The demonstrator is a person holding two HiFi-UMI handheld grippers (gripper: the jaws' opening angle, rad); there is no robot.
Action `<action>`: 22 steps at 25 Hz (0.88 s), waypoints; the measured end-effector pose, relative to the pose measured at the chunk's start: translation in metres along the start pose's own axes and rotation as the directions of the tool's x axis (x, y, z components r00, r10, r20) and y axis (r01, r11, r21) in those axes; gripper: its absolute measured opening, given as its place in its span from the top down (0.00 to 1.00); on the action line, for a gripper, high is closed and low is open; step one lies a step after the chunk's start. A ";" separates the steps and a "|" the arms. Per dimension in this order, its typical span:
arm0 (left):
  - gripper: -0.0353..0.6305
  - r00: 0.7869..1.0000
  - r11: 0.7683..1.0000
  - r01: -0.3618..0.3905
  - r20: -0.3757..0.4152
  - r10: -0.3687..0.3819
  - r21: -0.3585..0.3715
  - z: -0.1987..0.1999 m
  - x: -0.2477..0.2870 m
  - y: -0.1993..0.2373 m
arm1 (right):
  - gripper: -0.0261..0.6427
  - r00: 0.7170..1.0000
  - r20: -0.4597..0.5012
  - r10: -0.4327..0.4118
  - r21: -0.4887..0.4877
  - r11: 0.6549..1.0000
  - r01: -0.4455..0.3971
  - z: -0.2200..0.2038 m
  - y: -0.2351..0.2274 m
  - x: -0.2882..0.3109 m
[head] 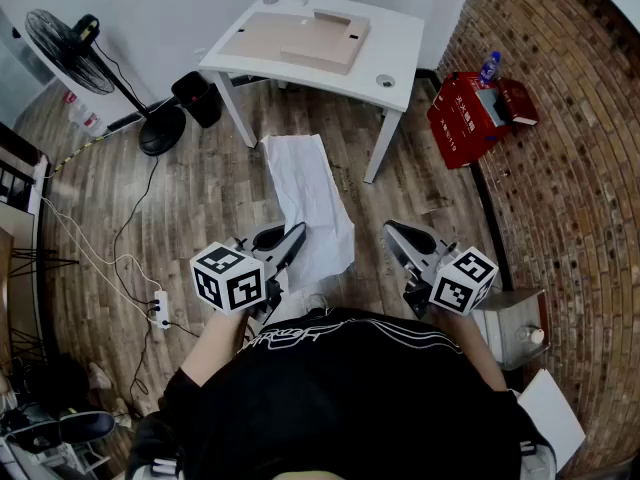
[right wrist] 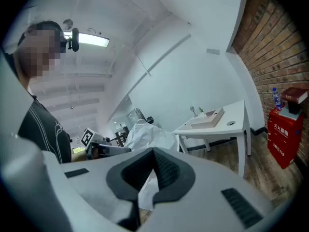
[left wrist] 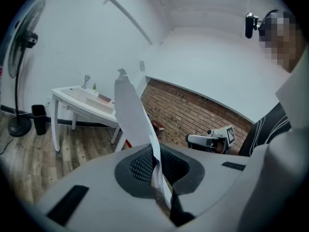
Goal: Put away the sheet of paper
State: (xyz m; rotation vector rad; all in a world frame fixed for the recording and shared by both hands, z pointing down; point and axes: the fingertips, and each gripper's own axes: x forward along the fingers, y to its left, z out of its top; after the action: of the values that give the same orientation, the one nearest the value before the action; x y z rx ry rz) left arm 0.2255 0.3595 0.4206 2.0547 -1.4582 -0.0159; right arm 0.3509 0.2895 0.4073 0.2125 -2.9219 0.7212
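A long crumpled white sheet of paper (head: 312, 198) hangs over the wood floor in front of me, reaching toward the white table (head: 400, 63). My left gripper (head: 293, 236) is shut on the sheet's near end. In the left gripper view the paper (left wrist: 131, 114) rises straight up out of the closed jaws of that gripper (left wrist: 157, 170). My right gripper (head: 395, 231) hovers a short way right of the sheet, shut, not touching it. In the right gripper view the sheet (right wrist: 150, 135) shows beyond the right gripper (right wrist: 153, 154).
A flat wooden tray (head: 300, 38) lies on the table. A standing fan (head: 68, 36) and a black bin (head: 198, 98) are at the left, a power strip (head: 160, 308) with cables on the floor. A red box (head: 462, 120) stands by the brick wall at right.
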 end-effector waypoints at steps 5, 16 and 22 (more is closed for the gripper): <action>0.90 1.000 1.000 0.003 0.004 -0.003 -0.003 0.002 -0.010 0.020 | 0.96 1.000 -0.022 -0.003 -0.005 1.000 0.003 -0.005 0.006 0.023; 0.90 0.999 1.000 -0.011 0.043 0.012 -0.007 0.009 -0.055 0.064 | 0.96 0.999 -0.043 0.005 -0.018 1.000 -0.006 -0.014 0.034 0.086; 0.90 0.998 0.999 -0.033 0.048 0.034 -0.021 0.009 -0.065 0.078 | 0.96 0.998 -0.047 0.028 0.000 1.000 -0.028 -0.018 0.034 0.100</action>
State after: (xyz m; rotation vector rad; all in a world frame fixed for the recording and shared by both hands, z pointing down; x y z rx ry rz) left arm 0.1308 0.3956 0.4296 2.0261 -1.5156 -0.0674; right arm 0.2484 0.3168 0.4228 0.1520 -2.8855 0.7197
